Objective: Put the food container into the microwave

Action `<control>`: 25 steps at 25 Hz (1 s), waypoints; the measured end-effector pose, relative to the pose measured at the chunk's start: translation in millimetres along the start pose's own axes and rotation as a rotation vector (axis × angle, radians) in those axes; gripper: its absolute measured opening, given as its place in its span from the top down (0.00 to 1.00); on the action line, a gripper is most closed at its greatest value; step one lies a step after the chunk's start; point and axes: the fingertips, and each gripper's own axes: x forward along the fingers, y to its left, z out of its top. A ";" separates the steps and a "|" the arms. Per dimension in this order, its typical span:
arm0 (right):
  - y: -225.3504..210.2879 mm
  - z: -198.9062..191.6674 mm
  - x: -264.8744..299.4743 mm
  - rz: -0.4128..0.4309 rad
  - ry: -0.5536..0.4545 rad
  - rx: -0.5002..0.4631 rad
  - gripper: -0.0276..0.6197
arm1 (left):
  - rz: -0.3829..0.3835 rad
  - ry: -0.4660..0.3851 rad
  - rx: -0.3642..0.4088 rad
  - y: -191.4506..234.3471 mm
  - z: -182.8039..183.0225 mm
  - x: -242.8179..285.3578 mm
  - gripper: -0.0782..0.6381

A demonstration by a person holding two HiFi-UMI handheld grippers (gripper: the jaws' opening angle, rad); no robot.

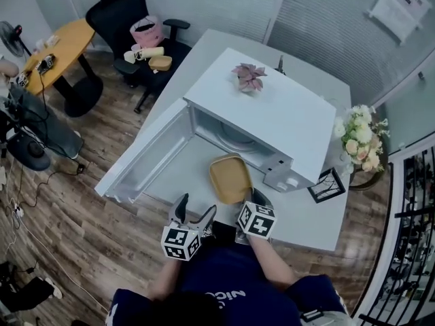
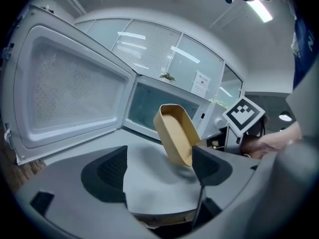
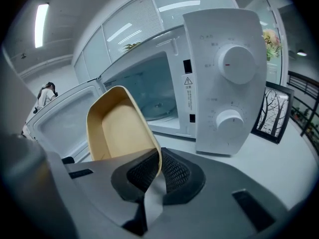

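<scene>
The right gripper (image 3: 157, 171) pinches the food container (image 3: 119, 128) by its rim, aimed at the open microwave (image 3: 224, 83) (left gripper (image 2: 158, 169) gapes empty).

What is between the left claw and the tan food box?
Only bare white tabletop. The left gripper view shows it between the open left claw and the tan rectangular plastic food container, gripped by the right claw.

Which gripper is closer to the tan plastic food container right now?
Right. The right gripper clamps the tan plastic food container by its rim; the left gripper stands open beside it, apart.
</scene>
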 end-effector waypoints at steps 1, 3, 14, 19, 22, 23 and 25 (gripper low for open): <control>2.9 3.9 4.2 0.008 0.006 0.010 0.92 | 0.006 0.001 0.002 2.0 2.3 -0.2 0.35; 9.5 12.7 14.3 0.025 0.019 0.030 0.92 | 0.021 0.003 0.007 8.2 6.9 1.0 0.35; 7.9 67.1 57.2 -0.121 -0.027 0.102 0.91 | 0.044 0.020 0.020 21.4 20.3 19.7 0.35; 10.2 87.0 71.4 -0.138 -0.073 0.186 0.91 | 0.040 0.041 0.021 22.0 17.7 26.1 0.35; 9.6 95.8 78.2 -0.145 -0.104 0.237 0.91 | 0.029 0.059 0.028 20.3 16.2 28.7 0.35; 8.8 98.6 80.0 -0.146 -0.119 0.257 0.91 | 0.027 0.062 0.031 19.6 16.2 29.1 0.35; 7.1 103.2 84.5 -0.146 -0.141 0.298 0.91 | 0.028 0.064 0.033 19.1 17.3 29.7 0.35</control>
